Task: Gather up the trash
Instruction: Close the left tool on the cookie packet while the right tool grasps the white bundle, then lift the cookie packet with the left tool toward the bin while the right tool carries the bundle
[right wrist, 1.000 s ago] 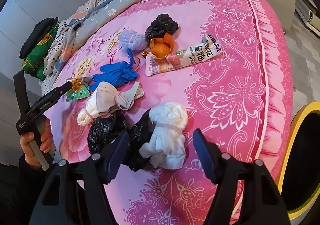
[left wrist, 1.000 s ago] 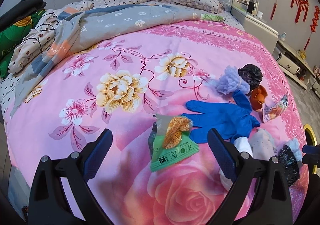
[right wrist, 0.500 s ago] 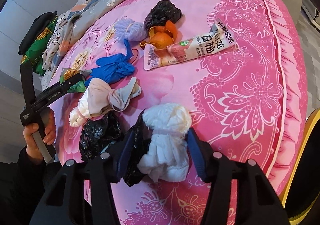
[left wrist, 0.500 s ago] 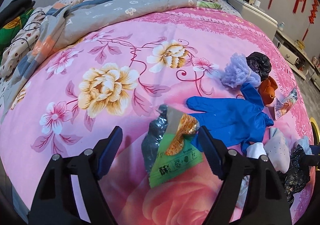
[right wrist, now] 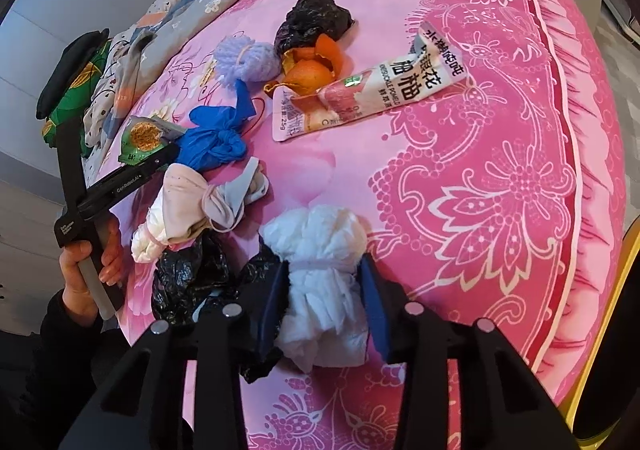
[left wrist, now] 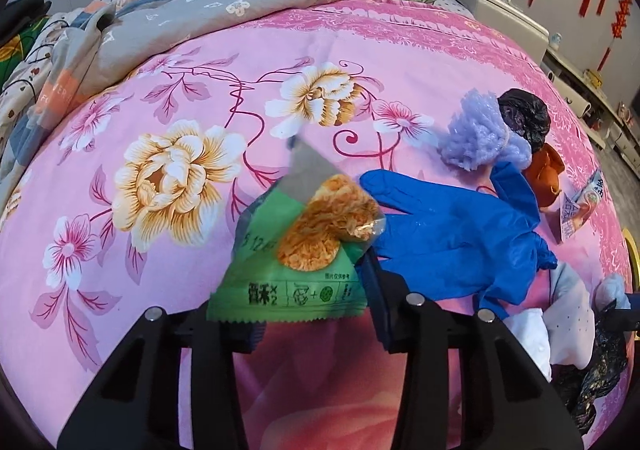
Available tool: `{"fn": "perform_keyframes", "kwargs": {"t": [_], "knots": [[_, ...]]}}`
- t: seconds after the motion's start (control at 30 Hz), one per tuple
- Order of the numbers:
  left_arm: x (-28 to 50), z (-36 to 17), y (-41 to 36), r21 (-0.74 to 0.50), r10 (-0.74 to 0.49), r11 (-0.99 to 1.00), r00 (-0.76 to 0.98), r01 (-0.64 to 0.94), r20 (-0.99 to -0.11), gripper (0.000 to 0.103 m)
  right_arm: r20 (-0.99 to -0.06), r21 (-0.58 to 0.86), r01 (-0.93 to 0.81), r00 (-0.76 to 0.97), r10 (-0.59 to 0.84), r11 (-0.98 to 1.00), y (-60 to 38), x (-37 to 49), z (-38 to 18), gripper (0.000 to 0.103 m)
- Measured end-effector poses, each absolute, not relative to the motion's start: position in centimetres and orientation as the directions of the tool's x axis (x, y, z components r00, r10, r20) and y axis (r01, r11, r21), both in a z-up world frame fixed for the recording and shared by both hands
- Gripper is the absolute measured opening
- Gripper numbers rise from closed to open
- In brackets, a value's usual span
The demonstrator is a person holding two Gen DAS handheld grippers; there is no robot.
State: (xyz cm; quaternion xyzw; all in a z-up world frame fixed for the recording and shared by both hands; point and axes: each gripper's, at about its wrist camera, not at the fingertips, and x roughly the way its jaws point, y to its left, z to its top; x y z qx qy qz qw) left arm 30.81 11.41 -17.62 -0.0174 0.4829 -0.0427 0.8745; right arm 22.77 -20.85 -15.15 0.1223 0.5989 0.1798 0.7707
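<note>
**Both tools have closed in on their pieces of trash**

Half a second ago each tool stood wide apart, short of its target. Now the left tool [left wrist: 312, 314] has come forward and its jaws have drawn together on the lower edge of the green snack wrapper [left wrist: 298, 250]; the wrapper stands tilted up between them, so it looks gripped, though the left pad is hidden behind the packet. The right tool [right wrist: 326, 306] has likewise narrowed, its blue pads pressing both sides of the white tied bundle [right wrist: 320, 274], which still rests on the bed [right wrist: 500, 190].

Judged from this, two pickups are at the grasp stage and lifting comes next.

Just right of the left tool lies the blue glove [left wrist: 452, 234]. Left of the right tool sit the black bag [right wrist: 188, 282] and the pinkish tied bundle [right wrist: 192, 210]. Farther ahead remain the pink drink pouch [right wrist: 372, 94], orange peel [right wrist: 312, 66], purple pom-pom [right wrist: 246, 60] and another black bag [right wrist: 312, 20], all still to collect.
</note>
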Motion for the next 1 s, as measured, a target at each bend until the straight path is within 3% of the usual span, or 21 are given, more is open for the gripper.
{"fn": "perform_keyframes", "kwargs": {"t": [0.6, 1.0], "knots": [[28.2, -13.9, 13.0, -0.088, -0.083, 0.996, 0.6, 0.021, -0.796, 0.035, -0.834, 0.421, -0.132, 0.332, 0.44, 0.897, -23.5, 20.8, -11.3, 0.028], [25.8, -11.5, 13.8, -0.109, -0.09, 0.994, 0.619, 0.007, -0.78, 0.035, -0.879, 0.371, -0.123, 0.273, 0.391, 0.92, -24.0, 18.6, -12.0, 0.028]]}}
